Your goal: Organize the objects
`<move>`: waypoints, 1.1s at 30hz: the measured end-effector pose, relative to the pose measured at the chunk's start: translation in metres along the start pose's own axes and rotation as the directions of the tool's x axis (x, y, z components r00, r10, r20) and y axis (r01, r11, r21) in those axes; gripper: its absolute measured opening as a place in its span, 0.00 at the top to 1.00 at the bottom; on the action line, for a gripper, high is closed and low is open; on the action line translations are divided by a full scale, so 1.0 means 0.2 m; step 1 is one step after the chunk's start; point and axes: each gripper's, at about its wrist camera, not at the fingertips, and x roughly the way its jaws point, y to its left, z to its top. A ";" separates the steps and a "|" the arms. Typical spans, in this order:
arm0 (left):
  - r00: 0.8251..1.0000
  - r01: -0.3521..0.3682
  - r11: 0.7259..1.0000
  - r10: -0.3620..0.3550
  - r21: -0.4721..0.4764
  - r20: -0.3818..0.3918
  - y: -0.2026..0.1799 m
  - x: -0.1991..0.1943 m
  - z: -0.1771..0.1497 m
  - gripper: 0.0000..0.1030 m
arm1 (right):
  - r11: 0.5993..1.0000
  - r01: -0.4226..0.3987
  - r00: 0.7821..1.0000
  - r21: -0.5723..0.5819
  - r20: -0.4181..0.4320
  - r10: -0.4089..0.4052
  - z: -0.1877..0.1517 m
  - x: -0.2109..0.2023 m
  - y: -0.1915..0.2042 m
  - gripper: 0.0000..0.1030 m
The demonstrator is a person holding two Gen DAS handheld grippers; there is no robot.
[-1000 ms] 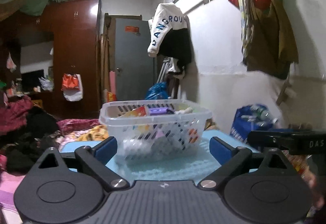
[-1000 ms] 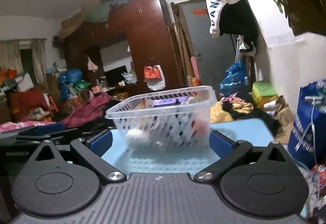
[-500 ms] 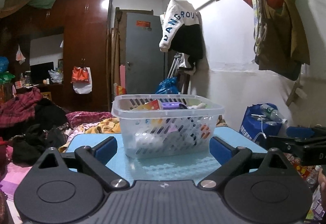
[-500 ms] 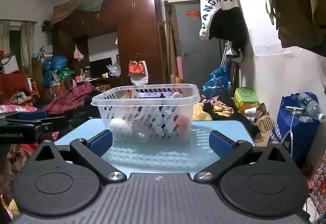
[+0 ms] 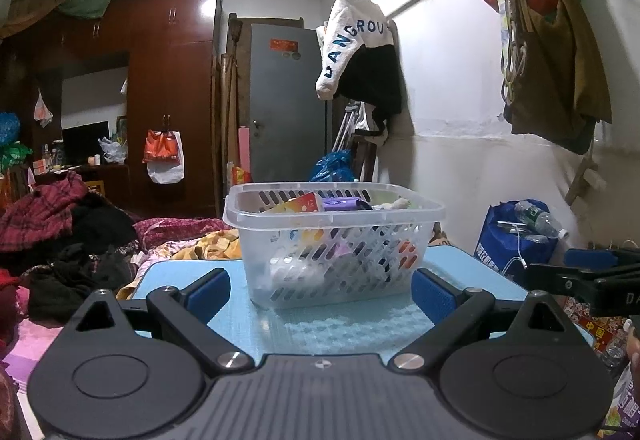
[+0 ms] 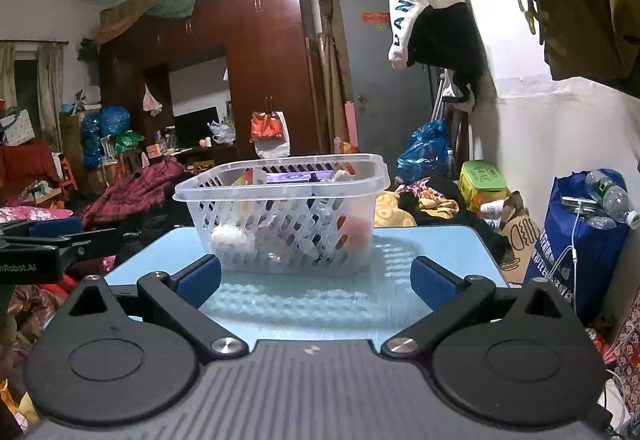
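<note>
Both views have swung level; left gripper (image 5: 320, 290) and right gripper (image 6: 316, 276), jaws spread empty, face the basket (image 5: 334, 240).

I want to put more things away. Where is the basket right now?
The basket stands on the blue table, centred in both wrist views just beyond the open left gripper and right gripper, with neither touching it.
</note>
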 end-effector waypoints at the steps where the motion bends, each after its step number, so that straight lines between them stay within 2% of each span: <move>1: 1.000 -0.001 1.000 0.001 -0.001 0.000 0.00 0.00 0.00 0.04 | 1.000 -0.001 1.000 -0.001 -0.002 0.001 0.00 0.00 0.00 0.00; 33: 1.000 0.002 1.000 -0.002 0.003 -0.009 0.00 0.01 0.00 0.04 | 1.000 -0.005 1.000 0.002 0.003 0.005 -0.01 -0.01 -0.02 0.00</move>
